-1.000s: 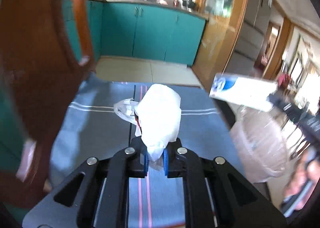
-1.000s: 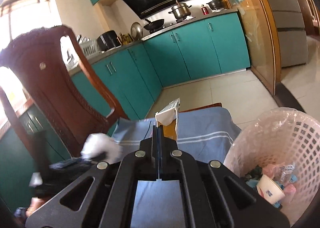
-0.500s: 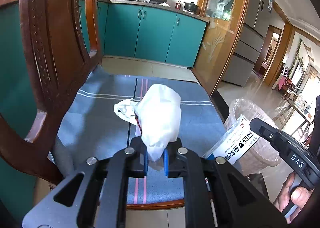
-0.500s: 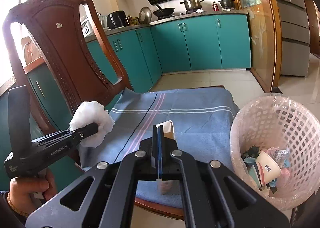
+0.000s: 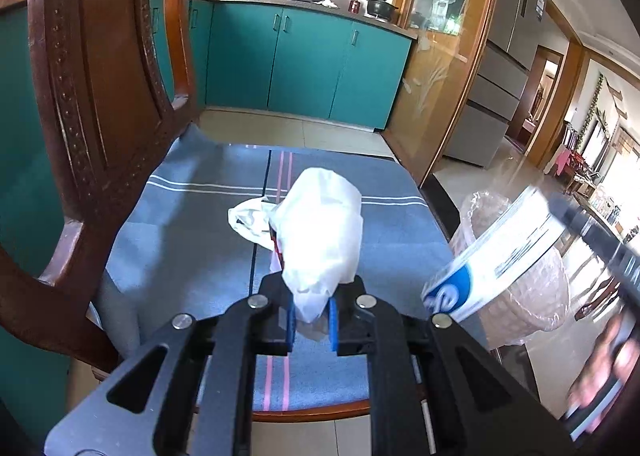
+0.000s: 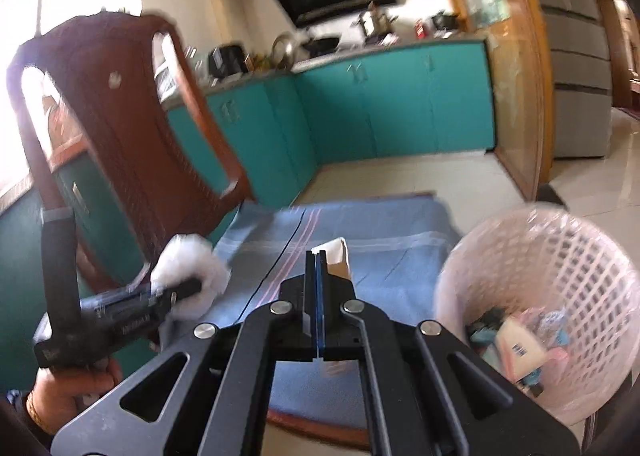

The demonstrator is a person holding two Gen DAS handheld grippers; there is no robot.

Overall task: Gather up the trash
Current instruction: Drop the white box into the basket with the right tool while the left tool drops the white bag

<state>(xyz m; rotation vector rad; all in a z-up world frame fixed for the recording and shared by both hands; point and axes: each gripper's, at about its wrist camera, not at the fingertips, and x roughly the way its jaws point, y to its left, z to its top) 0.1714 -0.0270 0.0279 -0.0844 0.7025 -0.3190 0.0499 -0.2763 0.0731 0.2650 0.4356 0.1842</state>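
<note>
My left gripper (image 5: 311, 318) is shut on a crumpled white plastic bag (image 5: 320, 232) and holds it above the blue cloth on the chair seat (image 5: 192, 224). The bag also shows in the right wrist view (image 6: 188, 276). My right gripper (image 6: 316, 268) is shut on a flat white and blue carton (image 5: 492, 260), seen edge-on in the right wrist view (image 6: 338, 262). The carton hangs left of the pink mesh trash basket (image 6: 560, 268), which holds several pieces of trash. The basket stands on the floor right of the chair (image 5: 520, 284).
The carved wooden chair back (image 5: 100, 96) rises close on the left. Teal kitchen cabinets (image 5: 304, 64) line the far wall. A glass door with a wooden frame (image 5: 436, 56) and a grey fridge (image 5: 500, 76) stand to the right. Tiled floor lies beyond the chair.
My right gripper has lifted the carton up and toward the basket; its view is blurred by motion. My left gripper has kept hold of the bag and shifted only slightly.
</note>
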